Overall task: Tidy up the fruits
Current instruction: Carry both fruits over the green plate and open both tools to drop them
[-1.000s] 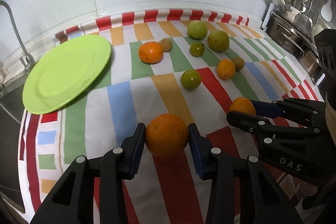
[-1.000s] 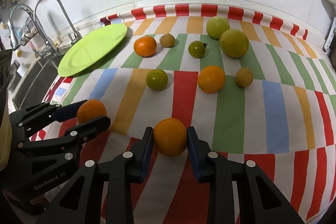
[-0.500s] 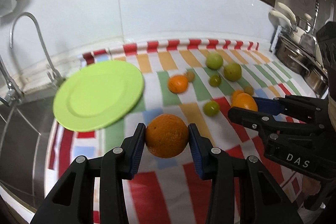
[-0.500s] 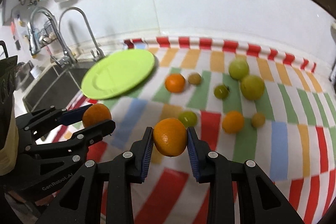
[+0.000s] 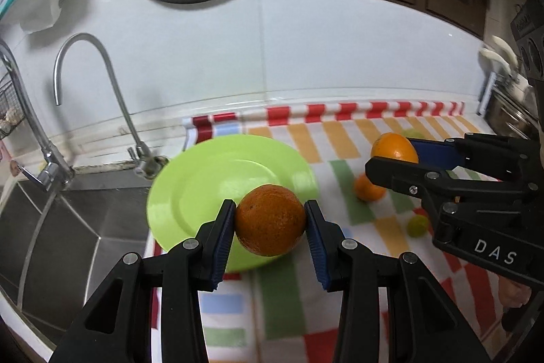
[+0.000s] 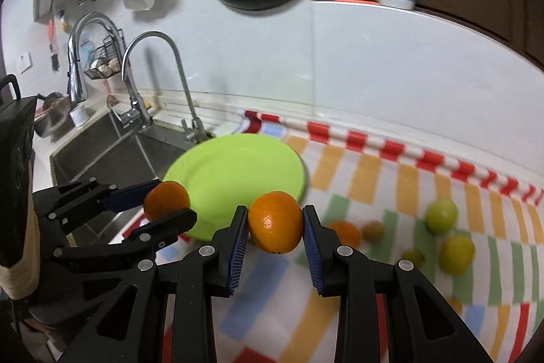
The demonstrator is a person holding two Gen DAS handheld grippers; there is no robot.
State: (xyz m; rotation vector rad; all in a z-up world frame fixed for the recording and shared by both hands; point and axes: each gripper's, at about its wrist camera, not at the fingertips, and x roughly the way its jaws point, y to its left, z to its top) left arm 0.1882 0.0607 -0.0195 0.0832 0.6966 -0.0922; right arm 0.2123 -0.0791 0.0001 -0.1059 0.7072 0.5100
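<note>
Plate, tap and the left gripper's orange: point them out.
plate [image 5: 204, 193], left wrist view, bare inner surface.
tap [image 5: 91, 63], left wrist view, curved spout.
orange [image 5: 270, 220], left wrist view, front middle of the peel.

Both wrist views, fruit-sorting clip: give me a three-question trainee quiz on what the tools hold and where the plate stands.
1. True or false: the green plate has fruit on it.
2. What does each tool hold? A) left tool an orange, right tool nothing; B) each an orange; C) each a green fruit.
3. Fill in: the plate lies at the edge of the striped cloth next to the ____.

Key
1. False: its visible surface is bare, and the left tool's orange is clamped between the pads in front of it.
2. B: the right tool's orange is gripped likewise.
3. Sink.
</note>
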